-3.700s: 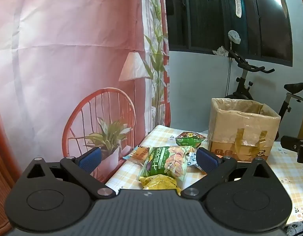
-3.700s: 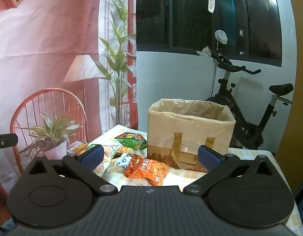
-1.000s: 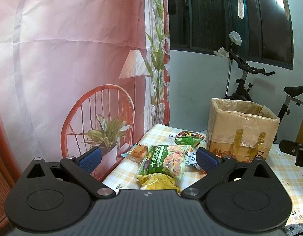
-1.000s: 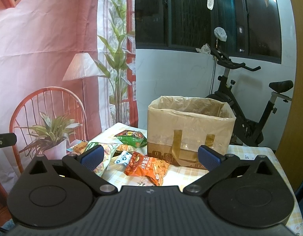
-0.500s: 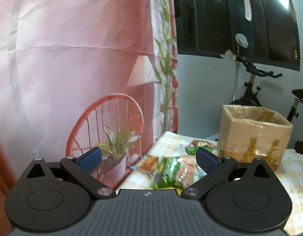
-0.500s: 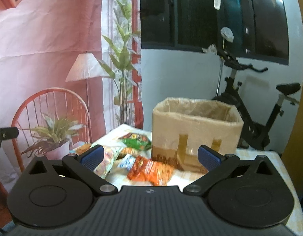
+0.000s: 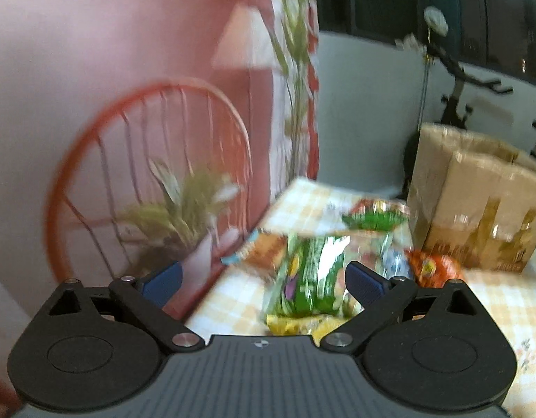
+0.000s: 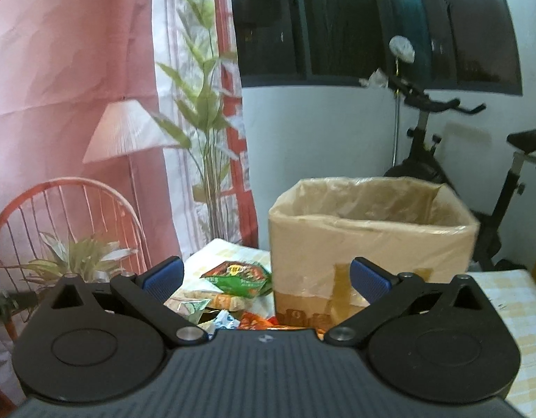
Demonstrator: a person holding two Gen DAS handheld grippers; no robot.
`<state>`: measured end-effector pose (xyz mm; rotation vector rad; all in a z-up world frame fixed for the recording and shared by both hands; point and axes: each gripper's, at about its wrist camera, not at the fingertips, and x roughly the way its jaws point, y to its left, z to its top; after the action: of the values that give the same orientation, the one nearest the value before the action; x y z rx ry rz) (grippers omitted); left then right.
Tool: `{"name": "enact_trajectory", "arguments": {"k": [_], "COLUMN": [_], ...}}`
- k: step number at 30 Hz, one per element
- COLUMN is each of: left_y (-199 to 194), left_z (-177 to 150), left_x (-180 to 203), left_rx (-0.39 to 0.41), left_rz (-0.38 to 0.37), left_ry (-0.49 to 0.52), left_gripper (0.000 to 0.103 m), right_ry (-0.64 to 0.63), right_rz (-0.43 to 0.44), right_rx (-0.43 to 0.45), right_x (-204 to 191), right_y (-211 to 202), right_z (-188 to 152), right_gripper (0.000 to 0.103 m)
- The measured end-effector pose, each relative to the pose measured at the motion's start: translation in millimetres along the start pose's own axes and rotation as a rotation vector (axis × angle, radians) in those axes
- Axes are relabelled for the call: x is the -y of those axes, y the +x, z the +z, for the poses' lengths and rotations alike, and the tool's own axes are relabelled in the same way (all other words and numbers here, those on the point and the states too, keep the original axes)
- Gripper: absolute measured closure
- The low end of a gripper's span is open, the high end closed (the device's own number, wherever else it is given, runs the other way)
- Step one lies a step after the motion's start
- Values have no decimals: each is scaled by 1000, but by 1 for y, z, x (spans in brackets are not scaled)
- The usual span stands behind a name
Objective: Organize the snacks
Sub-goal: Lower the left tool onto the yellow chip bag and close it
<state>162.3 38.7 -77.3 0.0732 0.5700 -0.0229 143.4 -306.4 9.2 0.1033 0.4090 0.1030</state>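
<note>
We hold the left gripper [image 7: 262, 280] above the near edge of the table [image 7: 233, 299], which has a yellow checked cloth. Its two blue-padded fingers [image 7: 363, 283] stand wide apart and nothing is between them. The left wrist view is blurred, so we cannot read the packets.

The snacks lie in a loose group on the table, to the left of the cardboard box [image 8: 369, 244] and near it. In the left wrist view, the large green bag [image 7: 308, 278] lies closest to our left gripper, just in front of the right finger. A yellow packet [image 7: 295, 324] lies at its near end and seems to touch it. An orange-brown packet [image 7: 266, 256] lies to its left side, near the table edge. A small green packet [image 7: 374, 217] lies farther back, close to the box. An orange packet [image 7: 431, 268] lies at the foot of the box.

The right gripper [image 8: 266, 278] is also open, its fingers [image 8: 163, 277] far apart and empty. It points toward the box, which stands upright, open at the top and lined with a thin plastic bag. In this view the small green packet [image 8: 238, 277] lies just left of the box.

Behind the table hangs a pink printed backdrop [image 8: 76, 69], and an exercise bike [image 8: 424, 160] stands behind the box.
</note>
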Motion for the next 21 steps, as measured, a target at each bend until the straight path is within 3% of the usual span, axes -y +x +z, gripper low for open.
{"name": "enact_trajectory", "arguments": {"k": [10,21], "left_y": [95,137], "left_z": [-33,-55], "left_x": [1,20], "left_rx": [-233,-360], "left_rz": [-196,-248], "left_ry": [-73,-55], "left_gripper": [6,5], "right_ry": [-8,52], "right_rz": [-6,-27], "right_rx": [-125,-226], "right_x": [-4,18], "right_y": [64,97], "right_z": [-29,-56], "right_gripper": [0,0]}}
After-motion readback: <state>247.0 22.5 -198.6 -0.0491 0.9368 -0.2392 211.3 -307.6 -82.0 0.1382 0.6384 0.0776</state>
